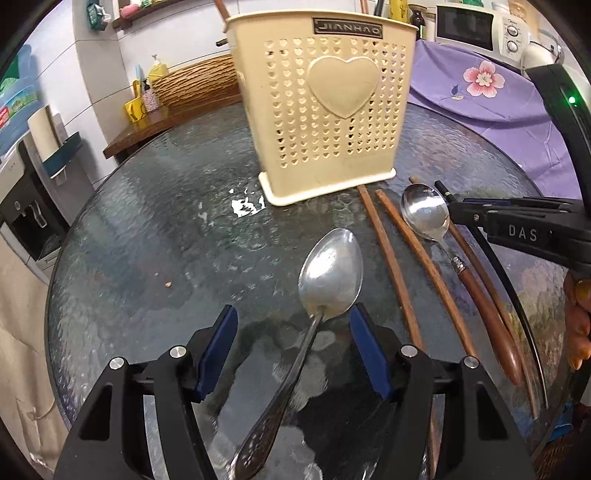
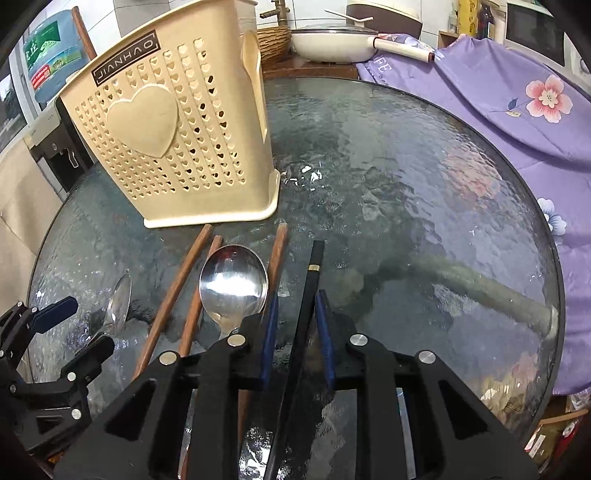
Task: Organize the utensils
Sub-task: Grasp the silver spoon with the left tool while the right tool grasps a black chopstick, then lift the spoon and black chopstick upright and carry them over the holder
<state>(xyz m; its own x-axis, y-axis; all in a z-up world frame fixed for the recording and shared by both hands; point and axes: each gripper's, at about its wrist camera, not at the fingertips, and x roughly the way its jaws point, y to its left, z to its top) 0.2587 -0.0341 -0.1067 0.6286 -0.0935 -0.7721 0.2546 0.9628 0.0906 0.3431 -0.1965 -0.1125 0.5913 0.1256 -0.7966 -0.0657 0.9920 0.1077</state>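
A plain steel spoon (image 1: 330, 273) lies on the glass table, bowl away from me. My left gripper (image 1: 293, 325) stands open astride its neck, and neither blue pad touches it. To the right lie brown wooden chopsticks (image 1: 391, 266) and a wood-handled spoon (image 1: 424, 214). A black chopstick (image 2: 312, 273) with a gold band runs between the fingers of my right gripper (image 2: 297, 299). The right pad (image 2: 325, 332) is against it, while a gap shows at the left pad, so it is open. The cream perforated utensil holder (image 1: 325, 107) stands upright behind them.
The round glass table (image 2: 406, 166) has a purple floral cloth (image 2: 498, 110) along its right side. A white pan (image 2: 332, 40) and a microwave (image 1: 469, 26) stand beyond it. A water dispenser (image 1: 22, 206) is at the left. A hand (image 1: 578, 325) holds the right gripper.
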